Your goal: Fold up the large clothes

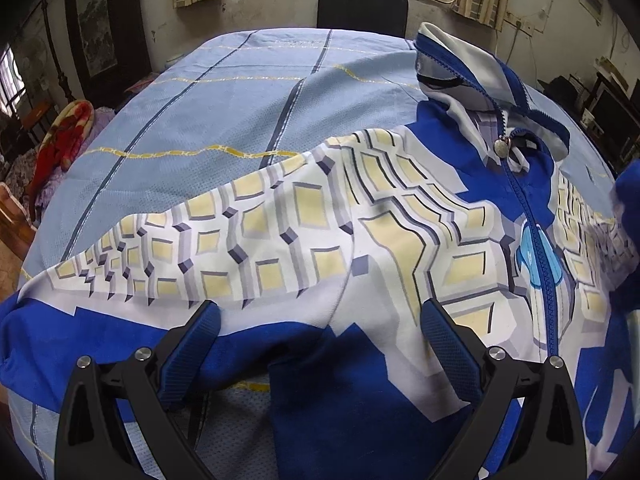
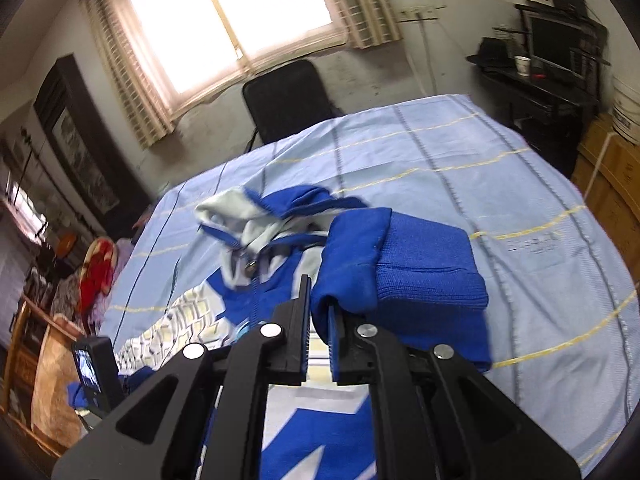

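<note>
While the jacket [image 1: 360,240] lay spread across the blue-sheeted surface [image 1: 224,112], the left gripper [image 1: 320,320] hovered over it, jaws wide and empty. The right gripper [image 2: 318,320] had its jaws nearly closed, pinching the blue sleeve cuff [image 2: 416,264].

Bed cover: a pale blue sheet [image 1: 224,120] with dark stripes and yellow wavy lines spreads across the surface.
Chair: a black chair [image 2: 286,100] stands at the far edge, below the window.
Window: a bright window [image 2: 228,12] with checked curtains.
Left side: a red patterned blanket [image 1: 60,144] lies bundled.
Right corner: a dark desk [image 2: 536,80] carries a white cup [image 2: 522,65].
</note>
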Demonstrator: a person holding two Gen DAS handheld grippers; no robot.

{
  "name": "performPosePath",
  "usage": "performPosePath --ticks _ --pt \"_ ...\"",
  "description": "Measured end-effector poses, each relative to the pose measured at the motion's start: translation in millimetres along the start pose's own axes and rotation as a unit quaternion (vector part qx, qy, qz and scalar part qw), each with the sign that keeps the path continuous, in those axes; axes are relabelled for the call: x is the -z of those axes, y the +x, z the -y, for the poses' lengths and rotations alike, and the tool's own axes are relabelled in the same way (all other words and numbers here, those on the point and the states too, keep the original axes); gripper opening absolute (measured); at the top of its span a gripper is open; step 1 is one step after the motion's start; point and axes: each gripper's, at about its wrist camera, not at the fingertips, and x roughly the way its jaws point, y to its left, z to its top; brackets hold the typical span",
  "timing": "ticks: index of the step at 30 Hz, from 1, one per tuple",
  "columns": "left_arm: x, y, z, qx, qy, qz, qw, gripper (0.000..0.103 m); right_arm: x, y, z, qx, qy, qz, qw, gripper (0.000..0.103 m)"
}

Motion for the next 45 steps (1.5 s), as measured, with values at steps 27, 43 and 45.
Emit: performPosePath --ticks 27,43,45 --pt "24.6 -67.7 75.2 0.035 0.135 0.099 0.9853 0.100 36.9 -20.2 23.9 -0.078 -0.061 -0.091 0.991 0.059" --pt "25.8 -26.6 189.1 0.019 0.271 0.074 0.9595 0.098 20.6 -24.4 131.7 -0.069 0.016 -0.065 0.995 0.038" --pt "17.7 -24.9 186.5 0.041 0.255 0.063 0.9641 0.089 20.7 -22.8 132.5 -0.071 0.013 -0.067 0.995 0.038"
